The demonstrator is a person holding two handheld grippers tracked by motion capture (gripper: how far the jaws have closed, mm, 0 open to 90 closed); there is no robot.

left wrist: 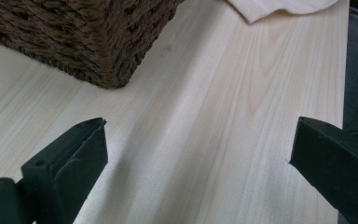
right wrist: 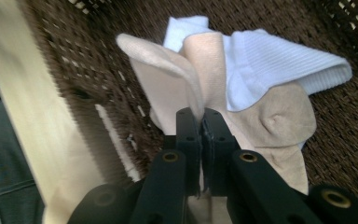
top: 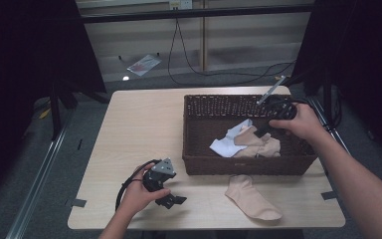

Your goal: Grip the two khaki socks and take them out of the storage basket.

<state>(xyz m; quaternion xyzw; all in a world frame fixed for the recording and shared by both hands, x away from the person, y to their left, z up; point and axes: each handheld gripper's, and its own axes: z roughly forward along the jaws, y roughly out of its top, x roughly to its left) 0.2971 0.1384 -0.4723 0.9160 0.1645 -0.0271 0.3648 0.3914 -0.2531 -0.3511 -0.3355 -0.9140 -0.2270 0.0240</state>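
Two grippers up on my feed. Right gripper [right wrist: 201,116] is down inside the basket [top: 288,164], jaws pinched together on a fold of the beige sock [right wrist: 200,70]; in the right gripper view the fabric rises straight out from between the jaw tips. That sock sits in the middle of the basket floor, touching a white sock [right wrist: 279,60] that lies partly over it on the far side. In the high view I see the right gripper [top: 262,130] coming in from the basket's right end, hand over the right rim, both socks bunched just left of it. Left gripper [top: 173,200] rests low over the table [top: 139,124] at the near left, jaws wide apart, nothing between them. The left gripper view looks along bare wood, with the basket's near-left corner [left wrist: 112,74] ahead to one side and the tip of a second beige sock [left wrist: 279,7] at the top edge. That second sock [top: 248,196] lies flat on the table just in front of the basket's near wall, well apart from the left gripper and close to the near table edge. Basket walls box in the right gripper on all sides; up is the open way. Left half of the table is bare wood. Near edge is close to the left gripper. Cable [top: 127,186] loops from the left gripper toward the edge.
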